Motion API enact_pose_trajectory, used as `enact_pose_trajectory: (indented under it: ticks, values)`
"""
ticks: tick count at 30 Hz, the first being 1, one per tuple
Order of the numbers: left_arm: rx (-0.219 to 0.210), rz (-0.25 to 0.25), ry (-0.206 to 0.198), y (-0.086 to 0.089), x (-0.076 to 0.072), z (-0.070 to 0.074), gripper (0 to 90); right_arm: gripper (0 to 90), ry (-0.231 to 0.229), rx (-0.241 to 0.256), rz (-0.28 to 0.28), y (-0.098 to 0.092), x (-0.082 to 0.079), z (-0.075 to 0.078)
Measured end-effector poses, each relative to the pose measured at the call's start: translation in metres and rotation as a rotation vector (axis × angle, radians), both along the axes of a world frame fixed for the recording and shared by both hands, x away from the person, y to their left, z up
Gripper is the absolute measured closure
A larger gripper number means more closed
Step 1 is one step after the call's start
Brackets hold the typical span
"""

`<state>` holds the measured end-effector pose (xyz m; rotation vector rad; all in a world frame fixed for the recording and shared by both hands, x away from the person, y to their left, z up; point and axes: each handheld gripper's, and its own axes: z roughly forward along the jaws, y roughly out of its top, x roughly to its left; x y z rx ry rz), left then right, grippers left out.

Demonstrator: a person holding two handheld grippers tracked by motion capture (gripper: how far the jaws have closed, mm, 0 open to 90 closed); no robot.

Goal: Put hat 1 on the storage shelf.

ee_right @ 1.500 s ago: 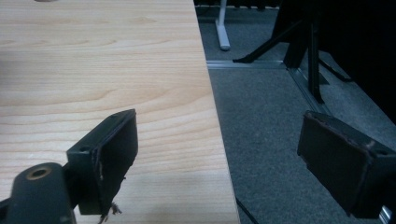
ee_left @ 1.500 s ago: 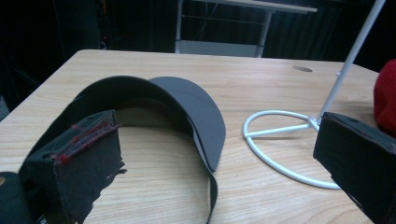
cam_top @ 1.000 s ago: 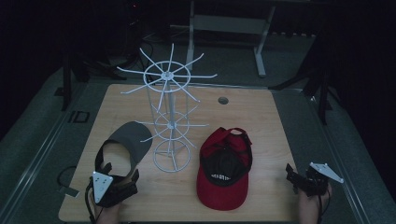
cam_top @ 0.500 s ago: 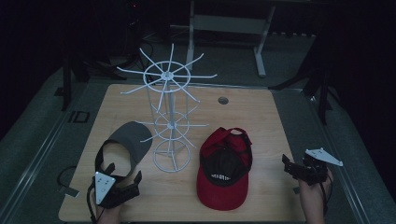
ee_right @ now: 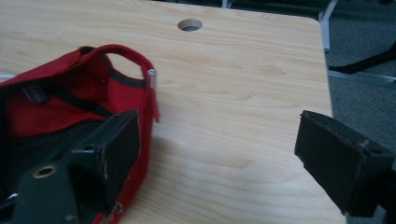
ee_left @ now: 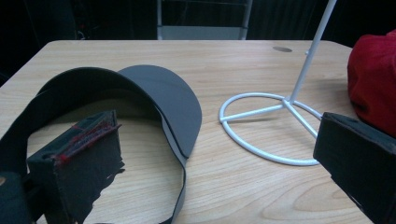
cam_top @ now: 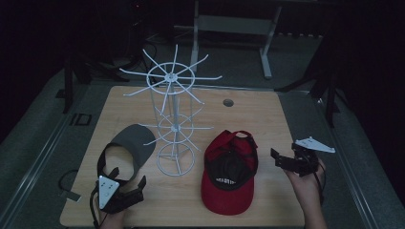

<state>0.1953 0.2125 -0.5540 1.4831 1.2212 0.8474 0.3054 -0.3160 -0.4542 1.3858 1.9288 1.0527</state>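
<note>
Right claw point(cam_top: 286, 162) gapes wide just beside the red cap point(cam_top: 229, 171) lying upturned on the table point(cam_top: 277, 109) — lined up to grab it. Left claw point(cam_top: 126, 183) also apart by the grey visor point(cam_top: 129, 143), rack point(cam_top: 173, 119) between.
</note>
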Motion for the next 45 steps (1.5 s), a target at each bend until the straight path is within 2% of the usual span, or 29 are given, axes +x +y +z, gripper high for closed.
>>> enact_pose_trajectory:
  ticks: [6, 10, 14, 16, 22, 30, 32, 35, 37, 42, 45]
  values:
    - [-0.002, -0.004, 0.008, 0.0, 0.0, 0.0, 1.3, 13.9, 0.012, 0.053, 0.076, 0.023, 0.008, -0.001]
    - [-0.003, -0.003, 0.007, 0.0, 0.0, 0.0, 1.3, 14.5, 0.031, 0.044, 0.115, 0.039, 0.013, -0.008]
    - [0.018, 0.018, 0.009, 0.001, 0.0, 0.0, 1.3, 16.7, 0.048, 0.026, 0.138, 0.052, 0.021, -0.017]
    - [0.002, 0.016, 0.011, 0.002, 0.0, 0.0, 1.3, 20.5, 0.052, 0.012, 0.143, 0.057, 0.028, -0.024]
    - [0.006, 0.003, 0.018, 0.0, 0.0, -0.001, 1.3, 20.4, 0.106, -0.013, 0.13, 0.068, 0.044, -0.043]
    - [0.006, 0.0, 0.018, 0.0, 0.0, -0.001, 1.3, 17.9, 0.142, -0.069, 0.153, 0.081, 0.045, -0.061]
    - [0.005, 0.0, 0.018, 0.0, 0.0, -0.001, 1.3, 19.1, 0.138, -0.099, 0.149, 0.085, 0.045, -0.066]
    - [0.003, -0.006, 0.026, 0.0, 0.001, -0.001, 1.3, 24.6, 0.159, -0.134, 0.147, 0.089, 0.046, -0.073]
    - [0.004, -0.009, 0.028, 0.0, 0.001, -0.001, 1.3, 35.0, 0.156, -0.164, 0.149, 0.091, 0.046, -0.077]
    - [0.0, -0.014, 0.035, -0.001, 0.001, -0.002, 1.3, 62.7, 0.173, -0.186, 0.17, 0.093, 0.046, -0.081]
    - [0.001, -0.018, 0.036, -0.001, 0.002, -0.002, 1.3, 80.7, 0.172, -0.229, 0.188, 0.094, 0.045, -0.082]
